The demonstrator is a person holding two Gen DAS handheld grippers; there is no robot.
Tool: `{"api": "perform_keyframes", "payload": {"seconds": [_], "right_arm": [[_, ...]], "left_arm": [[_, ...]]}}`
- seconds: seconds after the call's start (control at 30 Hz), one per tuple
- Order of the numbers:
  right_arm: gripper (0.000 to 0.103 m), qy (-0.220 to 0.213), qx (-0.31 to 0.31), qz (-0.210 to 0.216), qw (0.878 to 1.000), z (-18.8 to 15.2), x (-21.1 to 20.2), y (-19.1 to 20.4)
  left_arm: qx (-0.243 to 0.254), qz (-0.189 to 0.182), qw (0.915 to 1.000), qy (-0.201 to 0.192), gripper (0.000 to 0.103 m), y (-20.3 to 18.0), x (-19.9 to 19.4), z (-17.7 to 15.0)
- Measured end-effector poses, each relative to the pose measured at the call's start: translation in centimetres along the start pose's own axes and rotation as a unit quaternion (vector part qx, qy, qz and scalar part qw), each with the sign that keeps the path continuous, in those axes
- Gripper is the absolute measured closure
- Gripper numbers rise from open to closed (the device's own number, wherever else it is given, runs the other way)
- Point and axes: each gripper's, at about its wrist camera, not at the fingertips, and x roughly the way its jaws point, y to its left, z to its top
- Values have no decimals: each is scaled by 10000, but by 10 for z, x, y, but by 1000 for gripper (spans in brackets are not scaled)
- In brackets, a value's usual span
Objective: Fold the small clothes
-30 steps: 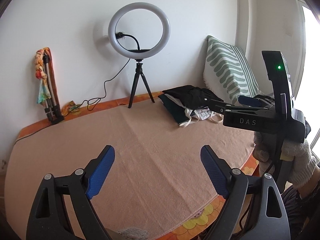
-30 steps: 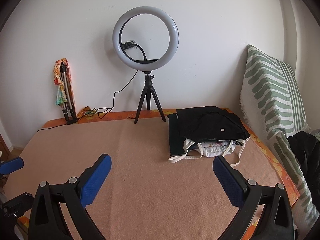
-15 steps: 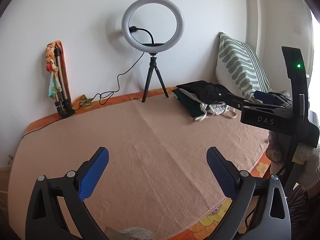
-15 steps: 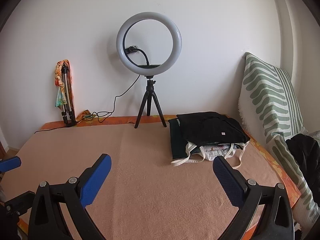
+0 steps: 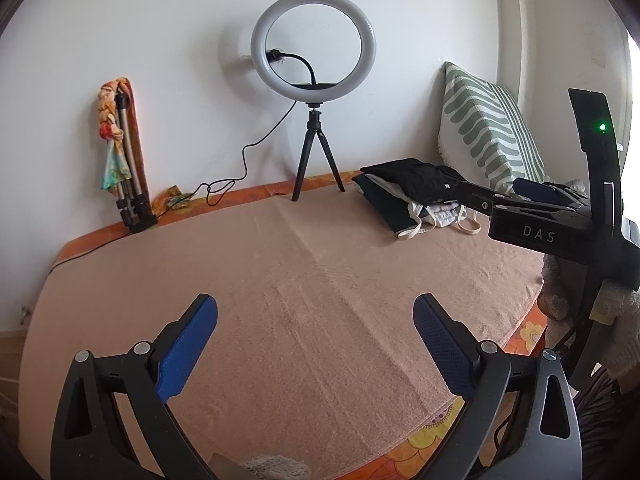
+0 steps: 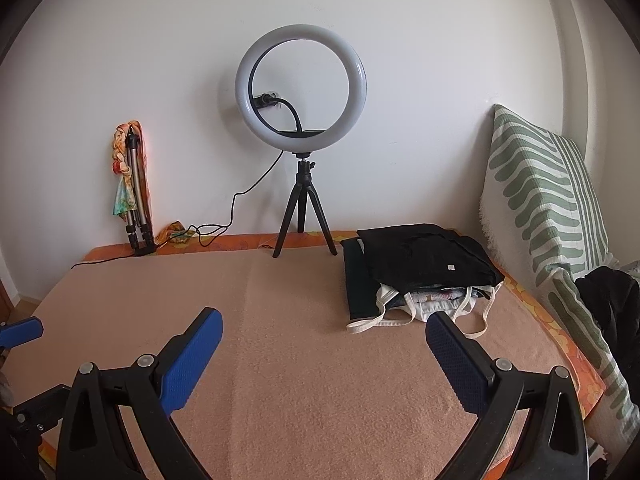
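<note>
Covering most of both frames, a peach blanket lies flat on the bed. A striped pillow leans at the right edge. The pile of clothes, black on top, sits at right of centre, perhaps folded. Lower down, the left gripper has just been opening and stands wide, empty; the right gripper gapes empty too.

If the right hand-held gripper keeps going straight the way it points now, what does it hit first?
Most likely the bare peach blanket. The right hand-held gripper, open and empty, points down at it. The clothes pile lies right of that line and the ring light tripod farther back, though depth is uncertain.
</note>
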Motion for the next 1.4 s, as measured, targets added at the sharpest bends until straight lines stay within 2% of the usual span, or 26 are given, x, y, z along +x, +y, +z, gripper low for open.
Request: {"api": "perform_keyframes", "payload": {"seconds": [1.4], "right_arm": [[0,18,46,-33,10000,-2,-1,-4]], "left_arm": [[48,17,10000,-77,4,-2,-7,4]]}}
